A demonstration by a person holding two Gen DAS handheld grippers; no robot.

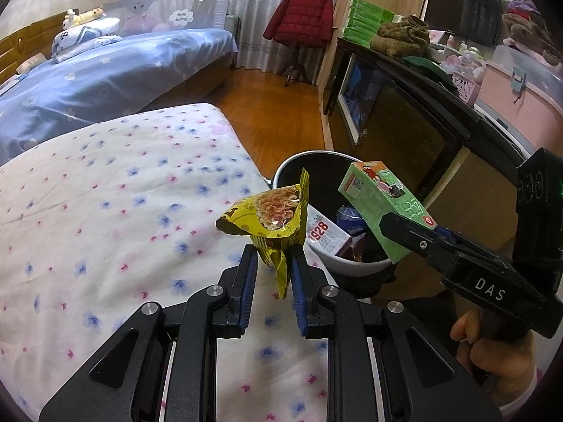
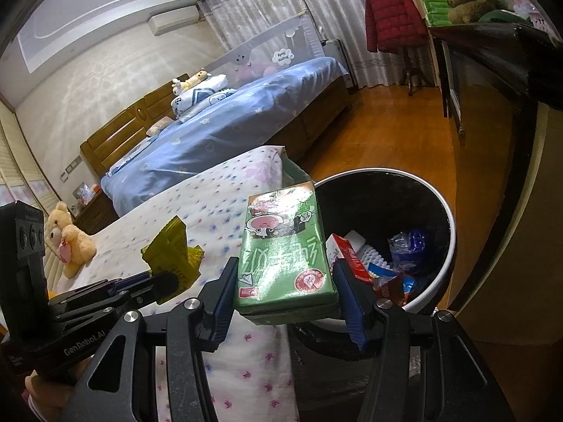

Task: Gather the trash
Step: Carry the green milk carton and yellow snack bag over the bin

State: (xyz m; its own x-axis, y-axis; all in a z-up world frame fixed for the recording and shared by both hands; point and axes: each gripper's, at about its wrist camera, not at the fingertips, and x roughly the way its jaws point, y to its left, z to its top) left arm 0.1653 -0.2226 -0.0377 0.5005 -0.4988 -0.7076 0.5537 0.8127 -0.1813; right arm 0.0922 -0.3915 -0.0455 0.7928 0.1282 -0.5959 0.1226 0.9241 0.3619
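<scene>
Left hand-held gripper (image 1: 273,263) clamps upright wrapper (image 1: 271,218); right hand-held gripper (image 2: 285,292) clamps carton (image 2: 285,246) lengthwise.

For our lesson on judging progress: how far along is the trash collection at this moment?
Done: the bin already holds several wrappers and a red-and-white box. In hand: the left gripper pinches a yellow wrapper over the bed's edge, and the right gripper clamps a green carton near the bin's rim. Left: both must be dropped in. No other trash shows on the bed.

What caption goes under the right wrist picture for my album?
Right gripper holds a green carton near the trash bin.
</scene>
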